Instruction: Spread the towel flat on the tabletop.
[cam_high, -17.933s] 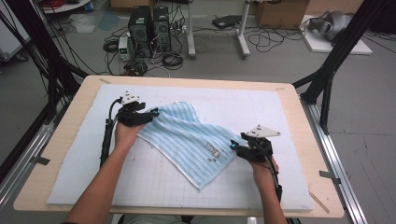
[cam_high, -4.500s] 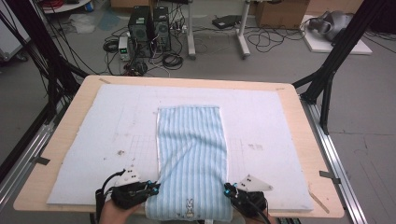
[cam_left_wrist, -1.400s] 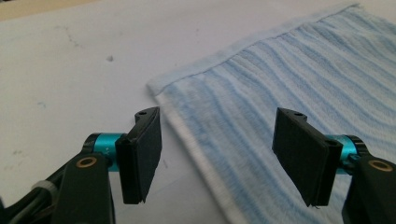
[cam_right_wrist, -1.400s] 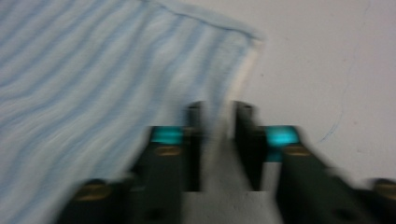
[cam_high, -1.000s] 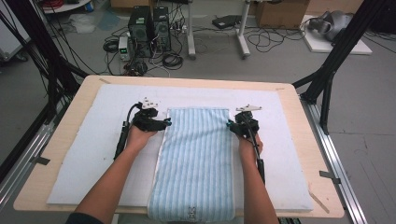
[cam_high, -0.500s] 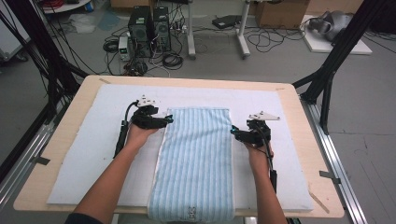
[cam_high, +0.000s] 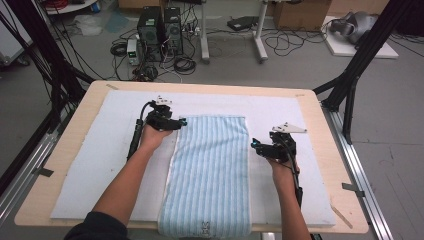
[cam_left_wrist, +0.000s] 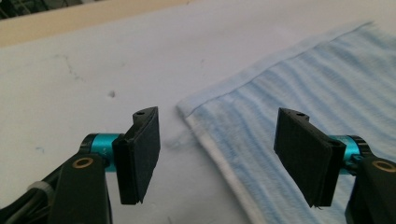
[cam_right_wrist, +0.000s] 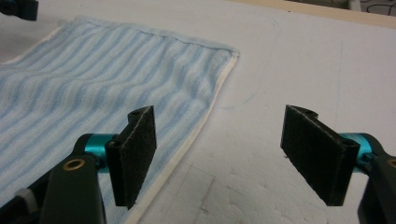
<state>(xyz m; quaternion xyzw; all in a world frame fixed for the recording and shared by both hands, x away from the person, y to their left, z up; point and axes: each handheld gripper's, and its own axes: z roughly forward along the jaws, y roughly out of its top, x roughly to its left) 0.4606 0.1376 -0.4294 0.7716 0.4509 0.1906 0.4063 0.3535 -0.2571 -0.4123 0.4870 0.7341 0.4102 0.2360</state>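
Towel (cam_high: 210, 170) flat between both open tools.

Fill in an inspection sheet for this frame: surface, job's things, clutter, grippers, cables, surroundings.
Surface: white mat on a wooden table, faint marks.
Job's things: striped towel spread flat, near end over the table edge.
Clutter: nothing seen.
Grippers: left gripper open at the towel's far left corner; right gripper open over its right edge; both empty.
Cables: one along each forearm.
Surroundings: computer towers, floor cables, boxes.
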